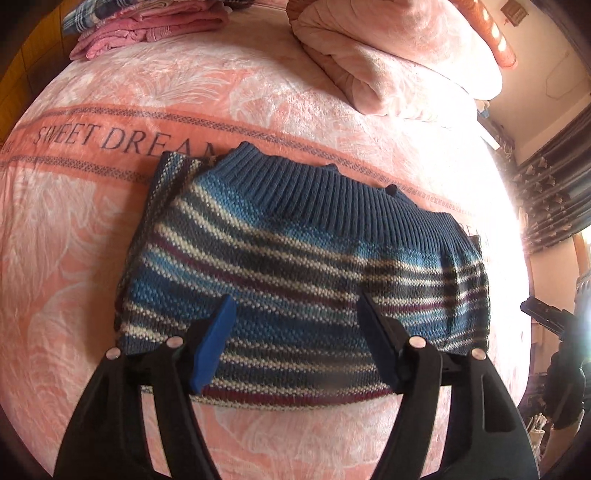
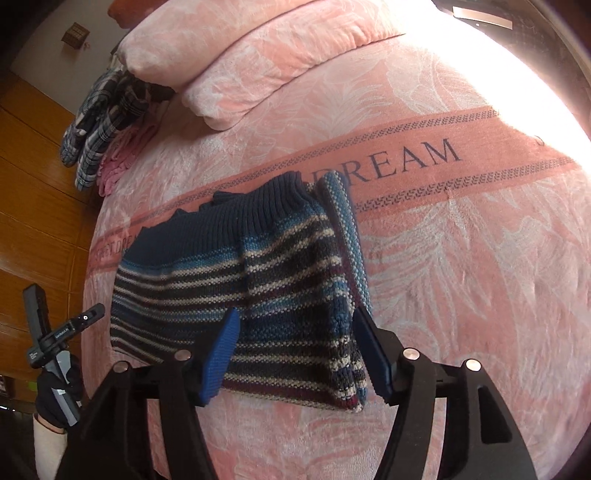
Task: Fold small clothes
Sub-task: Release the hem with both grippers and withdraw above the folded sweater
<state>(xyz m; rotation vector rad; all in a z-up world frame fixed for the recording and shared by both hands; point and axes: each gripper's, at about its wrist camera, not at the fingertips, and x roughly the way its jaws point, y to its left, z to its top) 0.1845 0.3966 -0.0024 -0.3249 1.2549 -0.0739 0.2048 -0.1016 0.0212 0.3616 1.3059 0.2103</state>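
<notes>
Left wrist view: the left gripper [image 1: 295, 339] hovers, fingers spread wide, over the folded striped sweater [image 1: 295, 258] lying mid-bed on the pink blanket [image 1: 74, 240]. Right wrist view: the right gripper [image 2: 295, 350] likewise gapes empty above the sweater's near edge

Both wrist views near, sharing sweater [image 1: 295, 266]

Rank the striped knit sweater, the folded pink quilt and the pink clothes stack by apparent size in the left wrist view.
1. Striped blue knit sweater, though it lies nearest the camera.
2. Folded pink plush quilt, partly cropped.
3. Stack of pink folded clothes, farthest and cropped, so its true size is unsure.
</notes>
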